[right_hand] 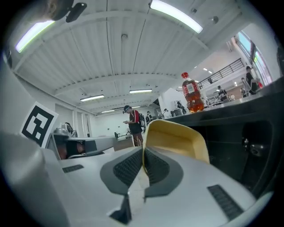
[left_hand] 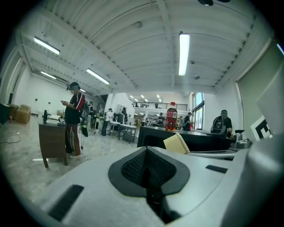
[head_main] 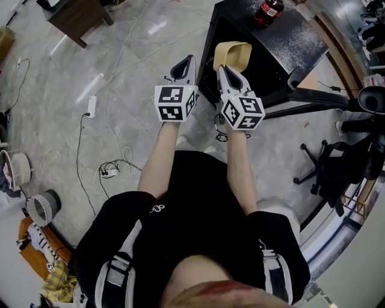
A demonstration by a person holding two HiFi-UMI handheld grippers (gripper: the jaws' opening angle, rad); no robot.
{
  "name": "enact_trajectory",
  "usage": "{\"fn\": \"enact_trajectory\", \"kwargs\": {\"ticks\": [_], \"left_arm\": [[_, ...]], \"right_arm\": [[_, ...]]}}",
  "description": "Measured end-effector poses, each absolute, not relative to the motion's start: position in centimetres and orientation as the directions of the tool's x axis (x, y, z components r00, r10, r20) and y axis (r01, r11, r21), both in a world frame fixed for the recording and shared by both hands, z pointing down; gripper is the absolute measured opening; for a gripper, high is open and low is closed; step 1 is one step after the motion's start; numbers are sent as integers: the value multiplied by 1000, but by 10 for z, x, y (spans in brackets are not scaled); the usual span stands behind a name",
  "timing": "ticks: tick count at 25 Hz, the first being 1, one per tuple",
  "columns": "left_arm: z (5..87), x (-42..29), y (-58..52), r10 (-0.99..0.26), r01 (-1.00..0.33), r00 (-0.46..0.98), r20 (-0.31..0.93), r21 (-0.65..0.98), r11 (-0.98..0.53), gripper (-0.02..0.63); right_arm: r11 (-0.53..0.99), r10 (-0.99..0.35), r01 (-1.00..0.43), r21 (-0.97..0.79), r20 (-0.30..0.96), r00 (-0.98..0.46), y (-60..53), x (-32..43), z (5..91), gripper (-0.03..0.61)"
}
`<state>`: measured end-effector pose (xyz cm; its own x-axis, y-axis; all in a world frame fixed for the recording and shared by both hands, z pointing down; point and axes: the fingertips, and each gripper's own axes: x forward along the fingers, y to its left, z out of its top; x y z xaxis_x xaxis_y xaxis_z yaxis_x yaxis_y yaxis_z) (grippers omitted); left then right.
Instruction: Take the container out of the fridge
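Right gripper [head_main: 221, 68] showing in upper centre of head view, jaws gripping thin wall of yellow container [head_main: 234, 54]. Container hanging in air, just in front of black fridge [head_main: 295, 37]. Left gripper [head_main: 190, 59] staying just left of it, jaws pressing together, holding nothing. Bottle [head_main: 268, 11] standing on fridge top, upper right.

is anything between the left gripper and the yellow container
Nothing. In the head view the gap from the left gripper to the yellow container shows only floor and the black fridge's edge. The right gripper clamps the container's wall.
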<state>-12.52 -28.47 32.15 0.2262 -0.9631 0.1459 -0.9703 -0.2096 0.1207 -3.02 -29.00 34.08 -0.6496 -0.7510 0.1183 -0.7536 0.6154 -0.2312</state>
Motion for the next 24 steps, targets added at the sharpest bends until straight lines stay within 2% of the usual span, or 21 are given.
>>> {"fn": "enact_trajectory", "kwargs": {"ticks": [24], "left_arm": [[311,-122,-280,-966,-971,229,116,98,-219,9]], "right_arm": [[594,-775,-780,-199,120,-621,-293,-18,338,15]]}}
